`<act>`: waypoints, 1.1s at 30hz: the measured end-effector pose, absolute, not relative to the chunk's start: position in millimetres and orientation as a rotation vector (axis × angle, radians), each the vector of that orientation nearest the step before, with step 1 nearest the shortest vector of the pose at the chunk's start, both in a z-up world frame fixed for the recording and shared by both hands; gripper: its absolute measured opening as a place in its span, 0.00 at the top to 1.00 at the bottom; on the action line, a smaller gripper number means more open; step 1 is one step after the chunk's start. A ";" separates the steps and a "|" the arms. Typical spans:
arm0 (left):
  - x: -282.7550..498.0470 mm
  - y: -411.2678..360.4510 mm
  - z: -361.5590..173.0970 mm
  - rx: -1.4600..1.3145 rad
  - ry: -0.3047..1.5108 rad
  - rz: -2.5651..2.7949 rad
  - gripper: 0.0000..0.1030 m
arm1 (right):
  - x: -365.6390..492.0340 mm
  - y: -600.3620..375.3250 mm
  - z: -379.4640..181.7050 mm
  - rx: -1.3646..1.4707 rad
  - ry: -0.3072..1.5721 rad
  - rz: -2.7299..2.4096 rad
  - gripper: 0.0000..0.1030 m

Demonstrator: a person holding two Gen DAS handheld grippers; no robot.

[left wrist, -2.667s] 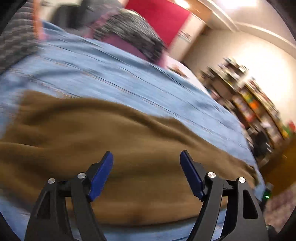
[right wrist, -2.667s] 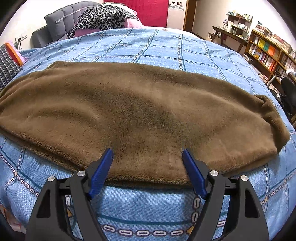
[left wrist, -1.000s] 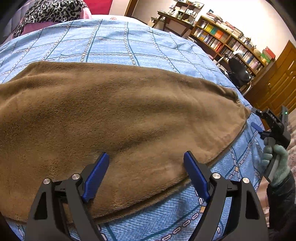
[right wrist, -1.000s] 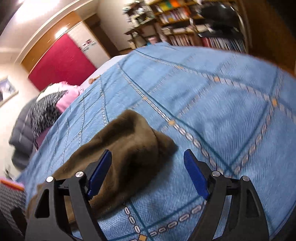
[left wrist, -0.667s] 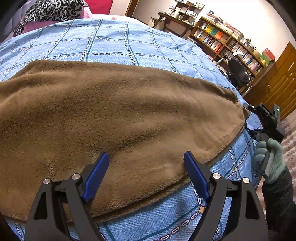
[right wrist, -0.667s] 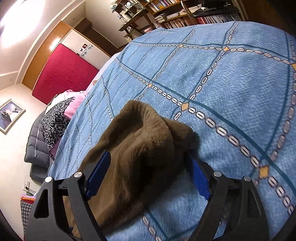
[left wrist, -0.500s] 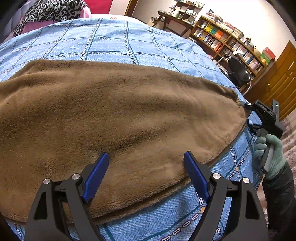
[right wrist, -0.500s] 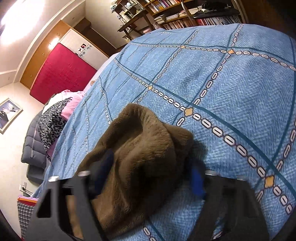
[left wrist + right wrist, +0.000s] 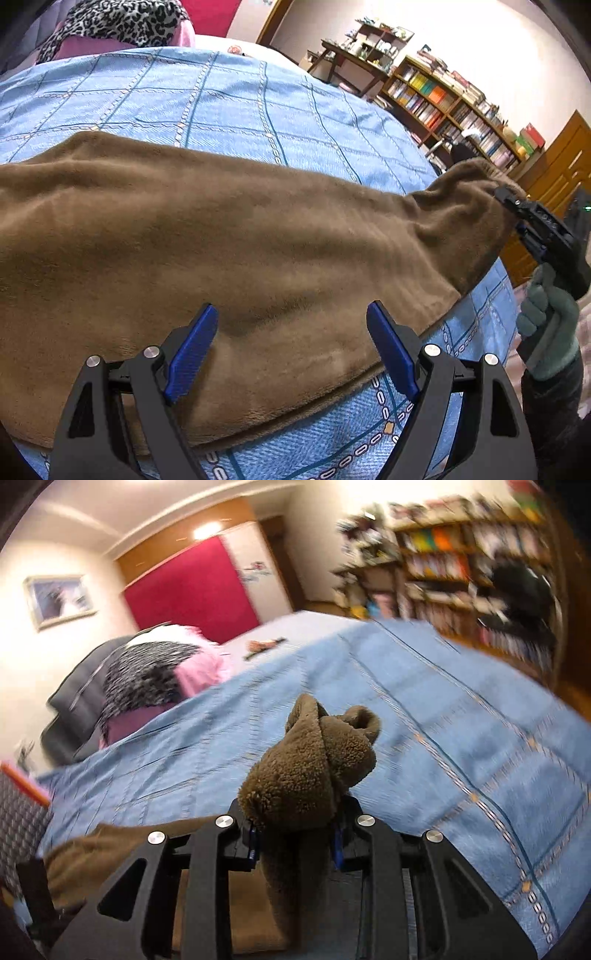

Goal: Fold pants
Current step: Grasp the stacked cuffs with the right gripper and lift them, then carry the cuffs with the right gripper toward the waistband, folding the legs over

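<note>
Brown pants gripped at one end on the blue bedspread

The left gripper (image 9: 291, 347) hovers tilted down over the pants (image 9: 229, 251), jaws wide, holding nothing. At right, a gloved hand (image 9: 550, 325) raises the right gripper (image 9: 295, 843), whose jaws have just closed (narrow now) on the pants' bunched end, lifted off the bedspread (image 9: 229, 96).
</note>
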State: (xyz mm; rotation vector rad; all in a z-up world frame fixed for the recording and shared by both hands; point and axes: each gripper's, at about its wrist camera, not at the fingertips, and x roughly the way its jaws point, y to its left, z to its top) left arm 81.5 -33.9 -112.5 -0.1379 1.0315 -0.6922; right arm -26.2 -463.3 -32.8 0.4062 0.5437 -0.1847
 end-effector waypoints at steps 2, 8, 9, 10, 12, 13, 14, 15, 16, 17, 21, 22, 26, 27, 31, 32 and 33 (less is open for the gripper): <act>82.9 -27.8 -111.1 -0.153 1.027 -0.689 0.21 | -18.7 -439.1 -27.1 0.373 0.540 -0.143 0.72; 85.6 -9.1 -110.6 -0.183 1.020 -0.675 0.21 | 2.6 -374.4 -20.5 0.286 0.555 -0.050 0.72; 86.0 -6.1 -110.0 -0.187 1.017 -0.672 0.21 | 3.6 -367.5 -20.5 0.279 0.558 -0.037 0.72; 86.6 -2.3 -109.2 -0.194 1.013 -0.667 0.21 | 8.7 -355.5 -20.6 0.270 0.563 -0.023 0.72; 88.8 3.7 -107.9 -0.207 1.008 -0.658 0.21 | 11.9 -339.7 -23.0 0.251 0.574 0.007 0.72; 88.8 6.6 -107.4 -0.214 1.005 -0.654 0.21 | 13.5 -327.3 -24.1 0.230 0.577 0.020 0.72; 91.0 11.2 -106.8 -0.229 1.004 -0.651 0.21 | 15.0 -320.3 -26.1 0.216 0.581 0.030 0.72; 92.6 14.6 -106.7 -0.242 1.003 -0.649 0.21 | 16.3 -311.7 -27.3 0.202 0.585 0.041 0.72; 94.5 18.5 -106.1 -0.256 1.004 -0.645 0.21 | 17.3 -300.8 -29.3 0.190 0.590 0.055 0.72; 97.4 23.0 -105.4 -0.273 1.003 -0.640 0.21 | 18.3 -295.3 -31.6 0.183 0.594 0.063 0.72; 100.9 37.7 -101.8 -0.296 0.988 -0.618 0.21 | 22.8 -267.9 -46.4 0.145 0.630 0.100 0.72; 101.6 40.5 -100.8 -0.299 0.985 -0.615 0.21 | 22.8 -263.6 -49.5 0.136 0.635 0.103 0.72; 103.3 51.6 -97.2 -0.311 0.971 -0.602 0.21 | 21.1 -236.2 -67.3 0.078 0.664 0.132 0.72; 103.9 54.4 -97.2 -0.315 0.970 -0.599 0.21 | 20.3 -226.5 -71.8 0.054 0.670 0.145 0.72; 106.4 65.1 -96.9 -0.340 0.968 -0.586 0.21 | 18.0 -197.8 -88.6 -0.039 0.682 0.172 0.72; 107.0 68.0 -96.6 -0.348 0.968 -0.582 0.21 | 16.5 -191.0 -93.4 -0.064 0.684 0.175 0.72; 108.1 69.7 -95.9 -0.353 0.967 -0.581 0.21 | 15.3 -187.2 -98.0 -0.085 0.687 0.178 0.72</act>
